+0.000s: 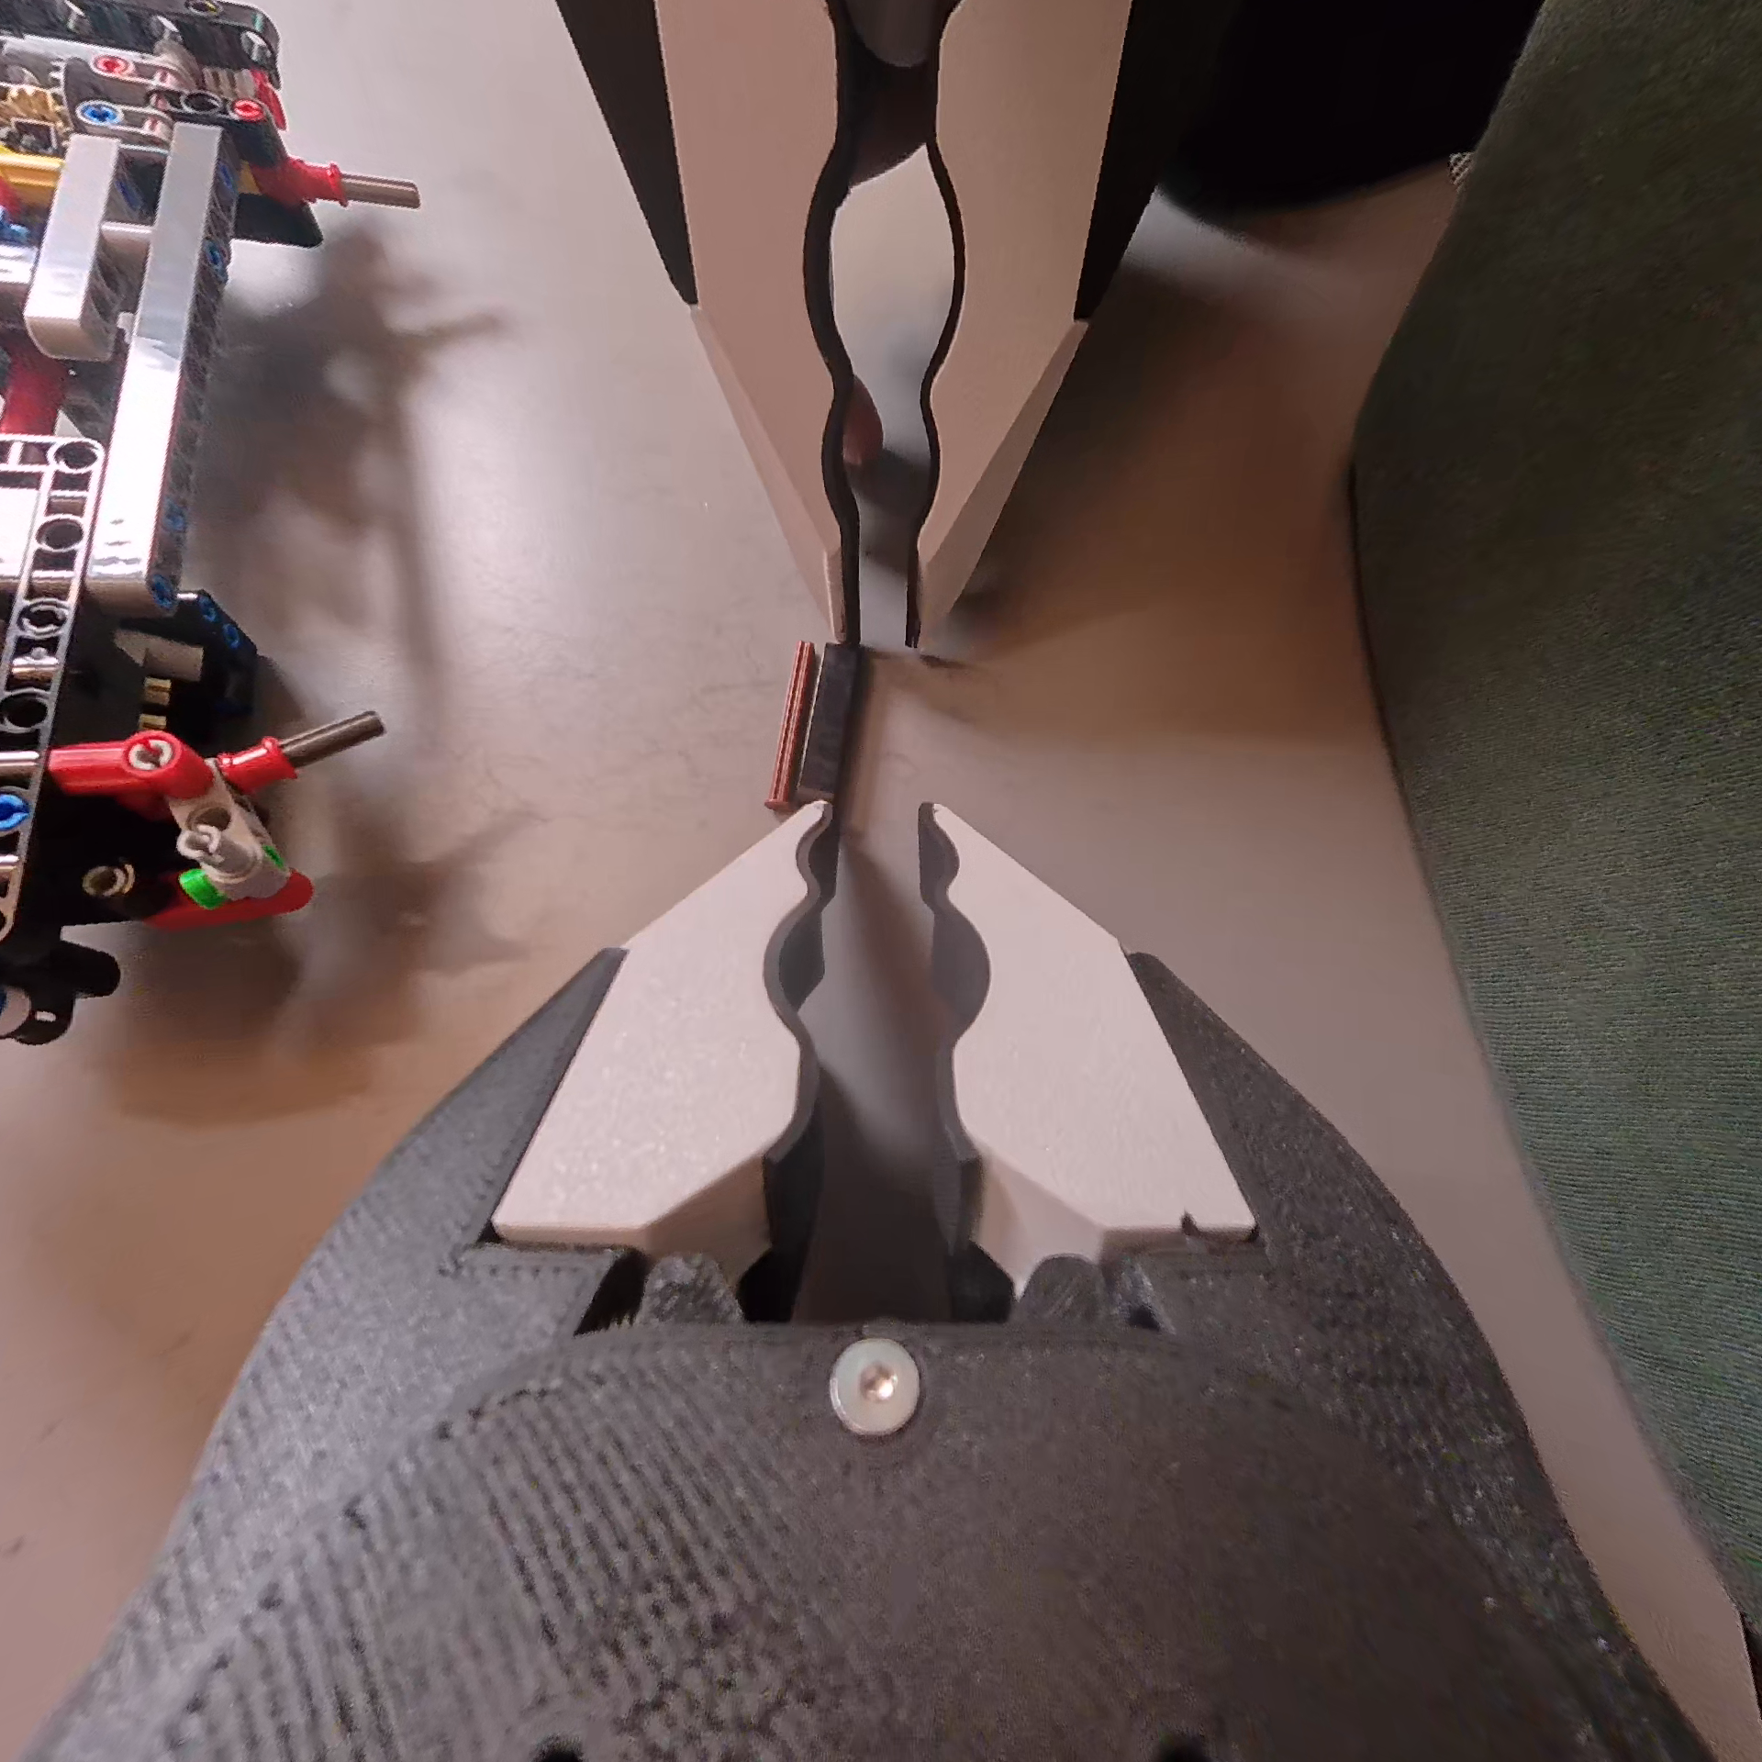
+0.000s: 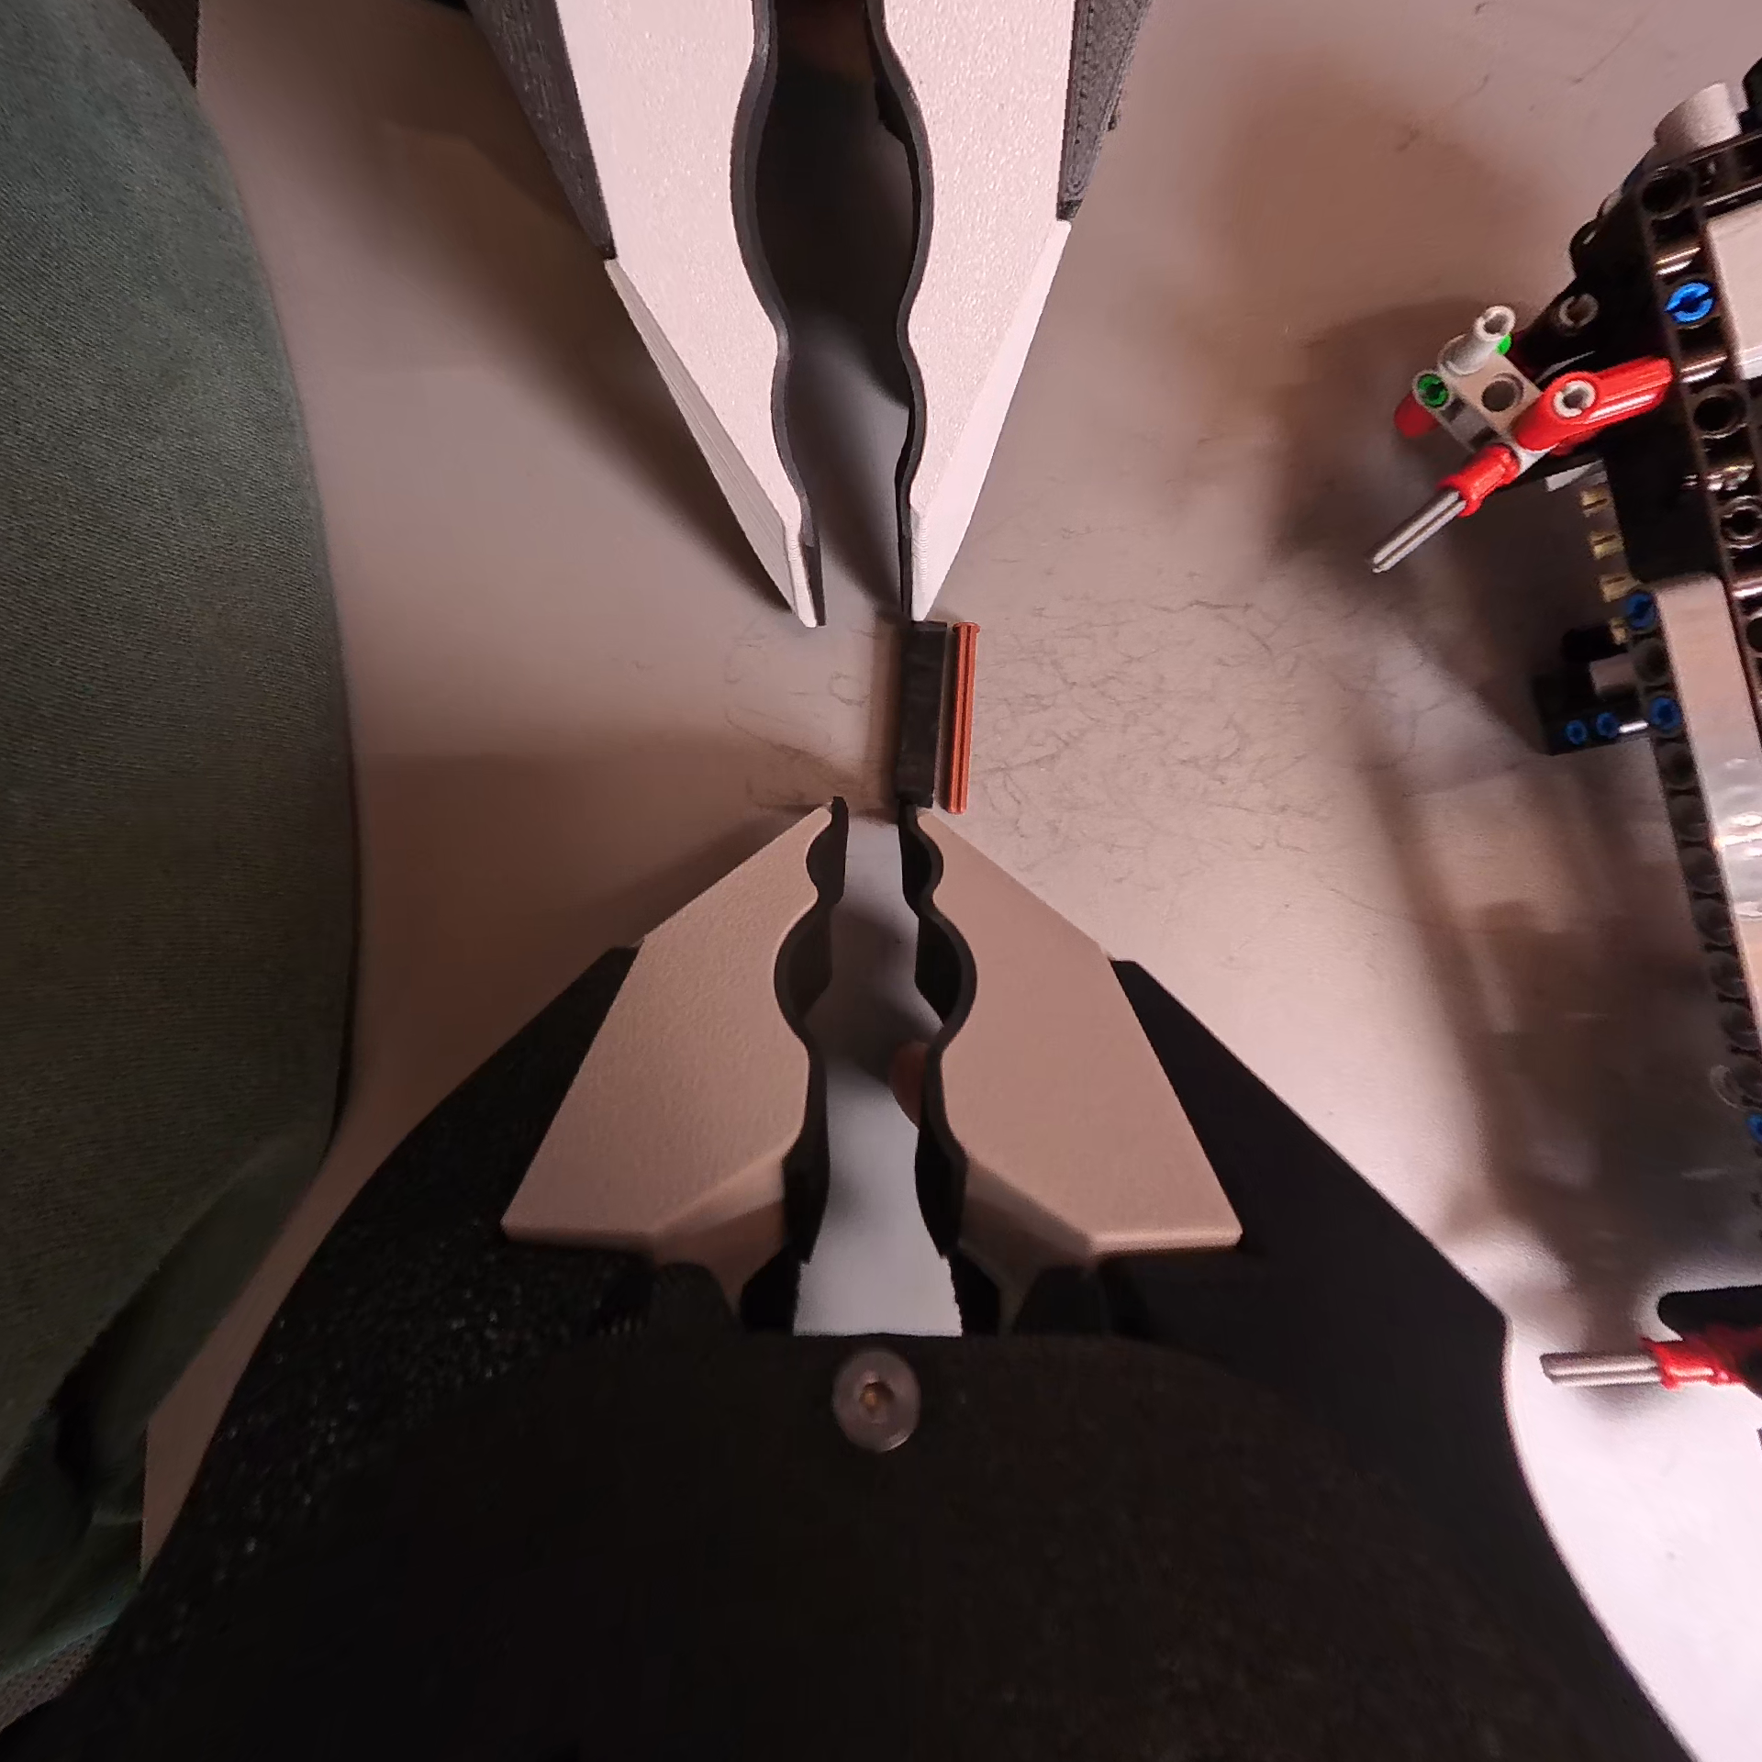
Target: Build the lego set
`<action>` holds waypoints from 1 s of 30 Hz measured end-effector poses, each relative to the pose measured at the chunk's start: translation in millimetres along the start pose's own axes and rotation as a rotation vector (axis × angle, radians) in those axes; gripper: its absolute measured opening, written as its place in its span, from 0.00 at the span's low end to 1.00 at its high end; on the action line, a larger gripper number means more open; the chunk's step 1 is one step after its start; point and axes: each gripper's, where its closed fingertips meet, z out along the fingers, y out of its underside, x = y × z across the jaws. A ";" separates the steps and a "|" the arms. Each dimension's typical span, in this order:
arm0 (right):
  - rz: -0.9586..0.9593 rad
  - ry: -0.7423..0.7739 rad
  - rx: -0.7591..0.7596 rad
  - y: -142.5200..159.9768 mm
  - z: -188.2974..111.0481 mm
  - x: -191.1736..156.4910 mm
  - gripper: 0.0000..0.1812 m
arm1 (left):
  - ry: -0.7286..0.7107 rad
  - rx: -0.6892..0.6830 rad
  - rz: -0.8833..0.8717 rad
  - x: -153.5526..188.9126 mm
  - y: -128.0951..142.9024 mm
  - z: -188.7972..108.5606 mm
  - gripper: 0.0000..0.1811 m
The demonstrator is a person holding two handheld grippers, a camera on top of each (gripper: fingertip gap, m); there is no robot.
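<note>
I read no brand or writing anywhere. My left gripper (image 1: 877,810) and right gripper (image 2: 870,806) face tip to tip over a pale, scuffed worktop (image 2: 1144,686), both with fingers parted, holding nothing. Between the tips lie a small black piece (image 1: 837,722) and a reddish-brown axle (image 1: 791,727), side by side. The lego set (image 1: 105,496) stands well apart, and a green upholstered seat (image 1: 1602,667) borders the worktop.

Short black lego beam (image 1: 833,722) flat on table, reddish-brown axle (image 1: 789,727) alongside (touching).
</note>
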 end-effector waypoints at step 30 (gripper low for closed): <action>0.066 0.010 0.306 14.5 -59.9 -0.8 0.08 | -0.095 0.007 0.055 -23.8 -11.6 14.3 0.09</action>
